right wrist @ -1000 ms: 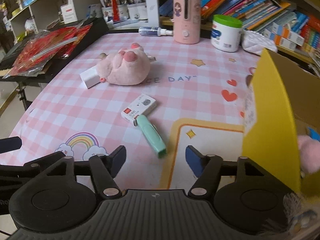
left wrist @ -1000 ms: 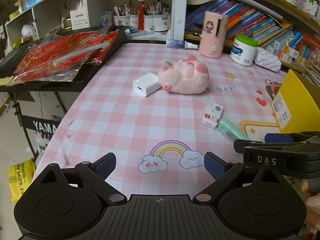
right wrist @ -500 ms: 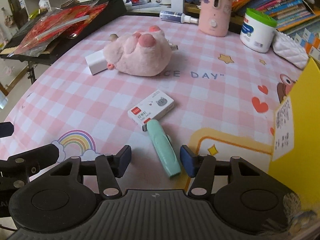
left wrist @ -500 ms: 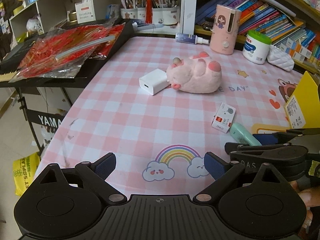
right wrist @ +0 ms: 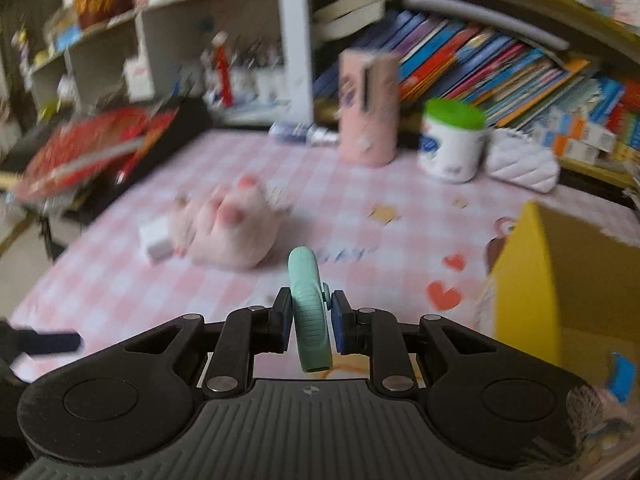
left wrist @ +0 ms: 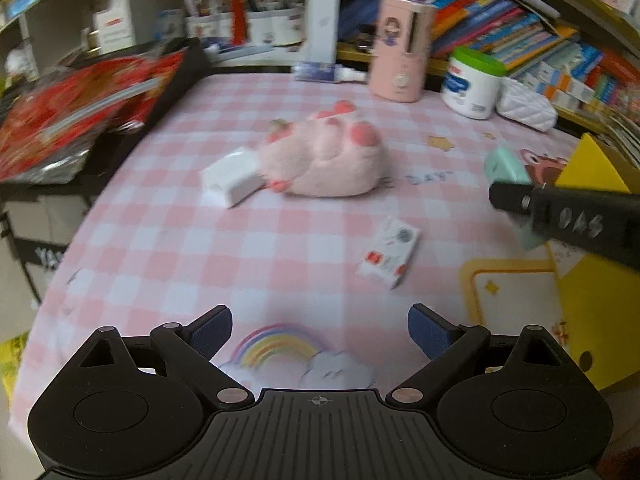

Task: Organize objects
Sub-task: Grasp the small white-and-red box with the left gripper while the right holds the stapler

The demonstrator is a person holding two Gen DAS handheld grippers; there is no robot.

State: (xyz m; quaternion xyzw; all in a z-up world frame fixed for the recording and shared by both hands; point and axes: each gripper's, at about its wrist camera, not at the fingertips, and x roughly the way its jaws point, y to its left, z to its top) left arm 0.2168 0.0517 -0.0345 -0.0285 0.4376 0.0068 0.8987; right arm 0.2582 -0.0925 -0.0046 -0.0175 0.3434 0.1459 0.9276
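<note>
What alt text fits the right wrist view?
The right tool is shut on a mint-green pen-shaped item, lifted over a pink checked tablecloth. Behind lie a pink plush toy and small white box; a yellow box stands at right, bookshelves beyond, all blurred.

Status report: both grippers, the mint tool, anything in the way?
Right hand-held gripper shut on mint tool, lifted off the table. Left hand-held gripper open, empty, over the rainbow print. Yellow box to the right, path looks clear.

Stationery shop (crammed bookshelves (left wrist: 500,36), pen pots (left wrist: 240,28)).
</note>
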